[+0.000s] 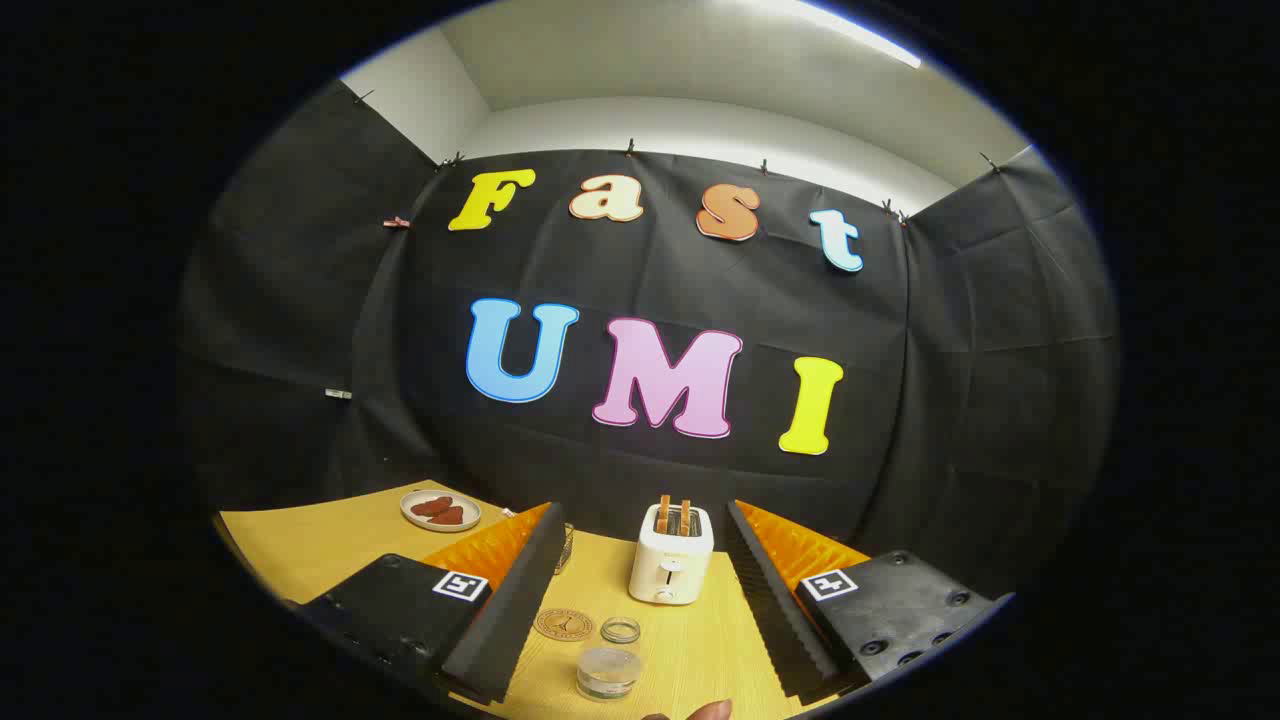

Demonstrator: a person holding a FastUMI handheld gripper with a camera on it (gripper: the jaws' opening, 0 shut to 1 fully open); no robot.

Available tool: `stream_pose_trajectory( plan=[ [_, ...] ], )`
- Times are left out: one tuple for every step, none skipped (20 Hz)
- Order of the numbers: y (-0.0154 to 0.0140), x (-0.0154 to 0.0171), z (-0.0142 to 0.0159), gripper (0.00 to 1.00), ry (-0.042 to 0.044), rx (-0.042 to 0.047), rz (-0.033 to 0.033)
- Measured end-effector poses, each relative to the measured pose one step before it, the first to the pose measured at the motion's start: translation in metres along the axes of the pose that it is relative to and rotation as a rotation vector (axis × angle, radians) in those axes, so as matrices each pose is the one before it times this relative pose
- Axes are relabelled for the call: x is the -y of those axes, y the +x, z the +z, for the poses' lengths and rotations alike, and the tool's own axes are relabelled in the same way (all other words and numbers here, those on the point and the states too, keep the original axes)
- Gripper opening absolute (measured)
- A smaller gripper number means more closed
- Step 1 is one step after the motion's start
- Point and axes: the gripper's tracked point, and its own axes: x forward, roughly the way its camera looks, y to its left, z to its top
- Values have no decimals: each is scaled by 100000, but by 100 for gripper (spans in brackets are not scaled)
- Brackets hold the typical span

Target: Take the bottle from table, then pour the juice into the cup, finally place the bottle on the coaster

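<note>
My gripper (642,510) is open, its two fingers spread wide above the wooden table (320,545), with nothing held. Between the fingers, close in, stands a low clear cup-like container (608,672). Just beyond it is a small clear glass ring (620,630). A round brown coaster (563,624) lies flat beside the left finger. A small rounded pinkish thing (700,711) peeks up at the very bottom between the fingers; I cannot tell what it is.
A white toaster (670,565) with two slices of toast sticking up stands further ahead between the fingers. A clear glass (566,545) is partly hidden behind the left fingertip. A plate (440,510) with red pieces sits at the far left of the table, near the black cloth wall.
</note>
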Motion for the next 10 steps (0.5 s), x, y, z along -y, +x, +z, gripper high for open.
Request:
stream_pose_trajectory(
  plan=[
    [-183,-13,47,97,-183,551,663],
    [-171,-15,-179,97,128,-294,171],
    [-163,56,-394,97,579,-685,564],
    [-129,-123,-245,97,556,-513,522],
    [-88,79,-53,97,319,-292,207],
    [-132,75,-89,97,38,-232,-35],
    [-36,31,-271,97,-191,-441,71],
    [-18,-12,-234,97,-231,-497,150],
    [-154,82,-192,97,-172,-349,-109],
    [-42,129,-84,97,130,-171,15]
  ],
)
